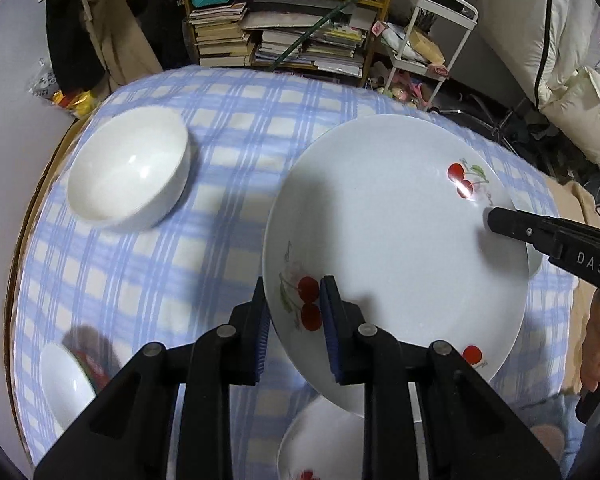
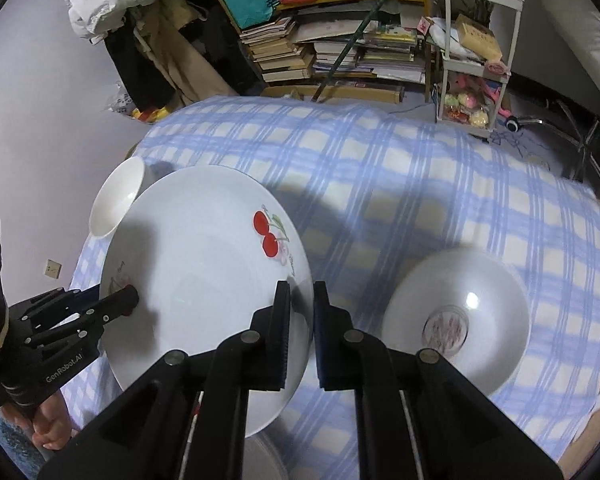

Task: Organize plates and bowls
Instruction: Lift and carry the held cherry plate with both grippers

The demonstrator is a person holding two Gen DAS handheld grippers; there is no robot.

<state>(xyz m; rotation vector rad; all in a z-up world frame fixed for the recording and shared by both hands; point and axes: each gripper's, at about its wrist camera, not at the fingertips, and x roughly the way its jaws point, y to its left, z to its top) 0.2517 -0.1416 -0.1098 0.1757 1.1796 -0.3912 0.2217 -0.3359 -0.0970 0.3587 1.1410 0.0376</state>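
Observation:
A white plate with red cherries [image 1: 388, 248] is held above the blue checked tablecloth [image 1: 228, 148] by both grippers. My left gripper [image 1: 294, 308] is shut on its left rim. My right gripper [image 2: 302, 312] is shut on its right rim [image 2: 204, 280]; its finger also shows in the left wrist view [image 1: 512, 226]. A plain white bowl [image 1: 128, 168] stands at the far left. Another cherry plate [image 1: 320, 444] lies under the held plate. A white bowl with a red mark inside [image 2: 456, 320] stands to the right.
A further white dish [image 1: 64, 384] sits at the near left table edge. Behind the table are a bookshelf with stacked books [image 1: 280, 40], a white trolley [image 1: 428, 44] and hanging clothes [image 1: 100, 24]. A person's hand [image 2: 48, 424] holds the left gripper.

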